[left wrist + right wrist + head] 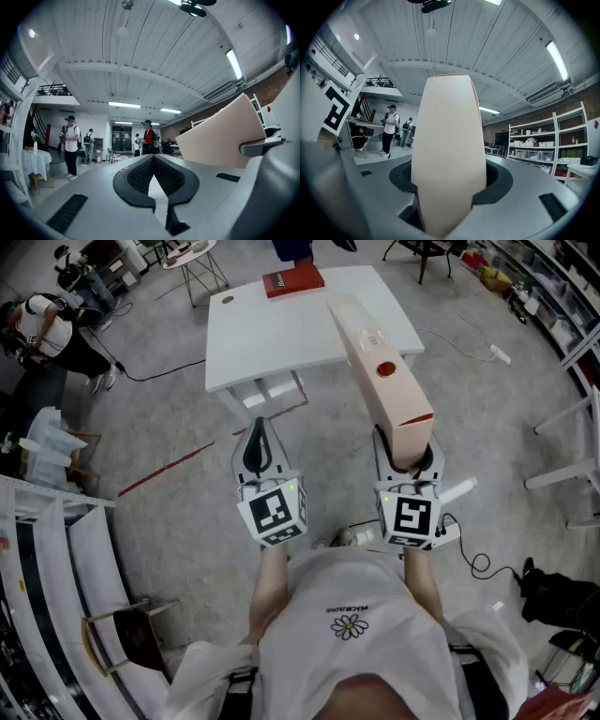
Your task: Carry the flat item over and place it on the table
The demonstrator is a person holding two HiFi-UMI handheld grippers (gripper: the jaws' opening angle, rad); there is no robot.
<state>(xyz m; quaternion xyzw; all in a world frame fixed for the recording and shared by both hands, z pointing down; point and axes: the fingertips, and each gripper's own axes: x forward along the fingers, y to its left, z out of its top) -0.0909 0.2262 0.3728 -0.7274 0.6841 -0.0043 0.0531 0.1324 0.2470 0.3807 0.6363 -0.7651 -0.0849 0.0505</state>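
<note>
Presently carrying flat beige box [384, 381], pinched in jaws of right gripper [409, 454]; jaws of left gripper [255, 448] pressed together, empty; next requires lowering onto bench [281, 334].

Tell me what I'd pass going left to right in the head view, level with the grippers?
White bags → left gripper → right gripper, shut on the flat beige box → black bag on the floor.

The long, flat peach box [384, 371] with an orange dot is held off the floor. It points toward 11 o'clock at the white table [272, 343], with its near end clamped in the right gripper [409, 457].
</note>
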